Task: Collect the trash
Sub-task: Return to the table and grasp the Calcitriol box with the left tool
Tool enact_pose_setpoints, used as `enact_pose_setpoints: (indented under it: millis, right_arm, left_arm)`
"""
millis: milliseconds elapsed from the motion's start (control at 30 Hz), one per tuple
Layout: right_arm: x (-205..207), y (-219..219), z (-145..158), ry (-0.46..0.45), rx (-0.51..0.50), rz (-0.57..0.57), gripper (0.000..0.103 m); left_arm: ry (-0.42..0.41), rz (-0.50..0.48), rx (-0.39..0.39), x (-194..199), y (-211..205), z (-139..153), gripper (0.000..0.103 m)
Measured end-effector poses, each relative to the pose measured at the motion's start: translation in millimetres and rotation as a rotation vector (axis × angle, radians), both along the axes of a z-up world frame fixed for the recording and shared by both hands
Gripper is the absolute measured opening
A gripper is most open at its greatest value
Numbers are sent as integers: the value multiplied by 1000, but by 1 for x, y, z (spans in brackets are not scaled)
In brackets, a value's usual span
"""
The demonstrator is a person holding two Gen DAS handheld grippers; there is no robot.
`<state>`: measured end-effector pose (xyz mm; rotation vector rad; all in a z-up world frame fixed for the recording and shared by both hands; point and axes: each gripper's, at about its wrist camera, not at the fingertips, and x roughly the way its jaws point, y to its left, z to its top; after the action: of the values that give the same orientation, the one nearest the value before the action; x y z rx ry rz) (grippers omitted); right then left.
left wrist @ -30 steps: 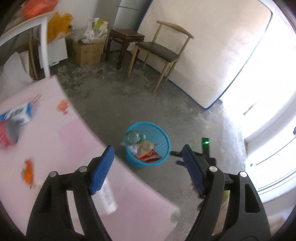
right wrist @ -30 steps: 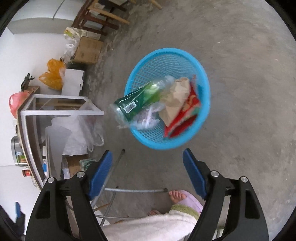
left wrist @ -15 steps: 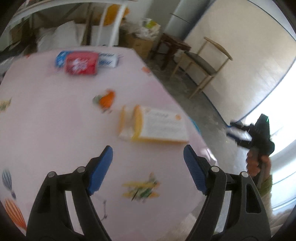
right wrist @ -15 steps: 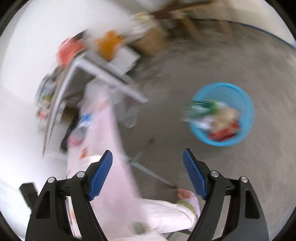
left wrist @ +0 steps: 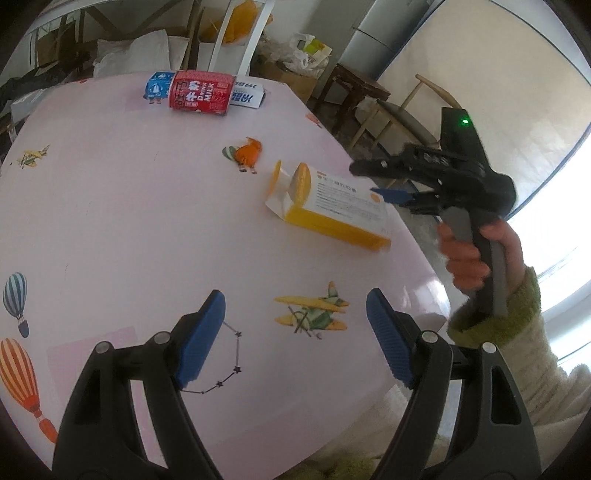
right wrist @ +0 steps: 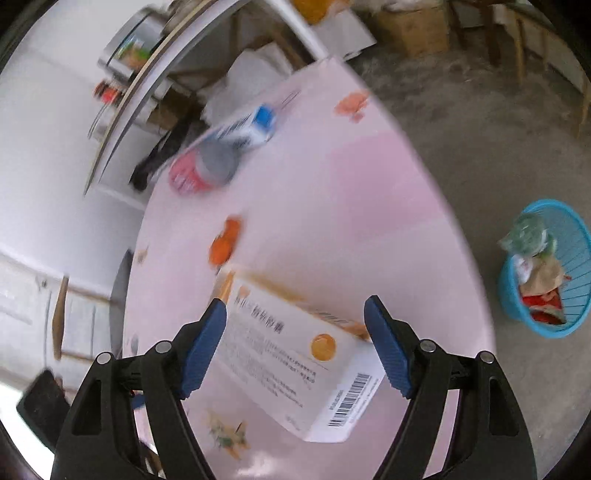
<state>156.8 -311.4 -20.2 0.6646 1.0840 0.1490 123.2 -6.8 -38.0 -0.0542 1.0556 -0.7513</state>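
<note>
Left tongs [left wrist: 295,332] hovering over the near part of the pink counter [left wrist: 129,221], jaws standing wide apart, nothing between them. Directly beneath: printed airplane sticker [left wrist: 312,312] on the counter surface.

Right tongs [right wrist: 295,343] hovering above the counter [right wrist: 332,184], jaws likewise spread wide, pads [right wrist: 201,347] not pressing on anything. In the left wrist view, right tongs [left wrist: 373,181] appearing at the counter's right edge, gripped by a hand [left wrist: 476,254] emerging from a green-cuffed sleeve [left wrist: 517,317], tips reaching over the end of the box.

Orange and white box [left wrist: 332,206] lying flat on the counter near its right edge, one end flap standing open. In the right wrist view, the same box [right wrist: 295,358] showing between the spread jaws, below them, barcode end nearest; contact with the pads not discernible.

Further along the counter: red milk carton [left wrist: 201,92] lying on its side, touching a blue and white carton [left wrist: 251,98] just behind it. Both appearing blurred in the right wrist view.

Blue basket [right wrist: 546,269] standing on the concrete floor [right wrist: 480,129], well apart from the counter. Contents: crumpled clear plastic on top, a tan paper piece, a red wrapper beneath.

Beyond the counter: wooden chair [left wrist: 402,107], cardboard box [right wrist: 410,22].
</note>
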Motion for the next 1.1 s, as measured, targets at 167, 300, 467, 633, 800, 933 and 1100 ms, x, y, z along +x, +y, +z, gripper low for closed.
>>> enact_pose_setpoints:
  millis: [167, 300, 467, 633, 800, 933, 1100]
  right_arm:
    - [-32, 51, 4, -22, 171, 203, 76]
    - [-62, 64, 10, -77, 297, 272, 76]
    - [-95, 40, 6, -73, 295, 140, 76]
    - [-115, 24, 8, -82, 311, 66, 76]
    - [-130, 17, 13, -81, 271, 14, 76]
    - [-129, 13, 18, -72, 235, -8, 76]
    - [-109, 13, 28, -70, 172, -5, 76]
  left_arm:
    - [31, 37, -27, 10, 10, -5, 75]
    - [80, 84, -60, 22, 16, -8, 75]
    - [70, 88, -40, 40, -5, -6, 83]
    - [12, 8, 74, 57, -52, -11, 85]
    - [3, -44, 156, 65, -88, -26, 85]
    - [-33, -35, 183, 65, -91, -30, 68]
    - [-60, 22, 190, 63, -65, -30, 67]
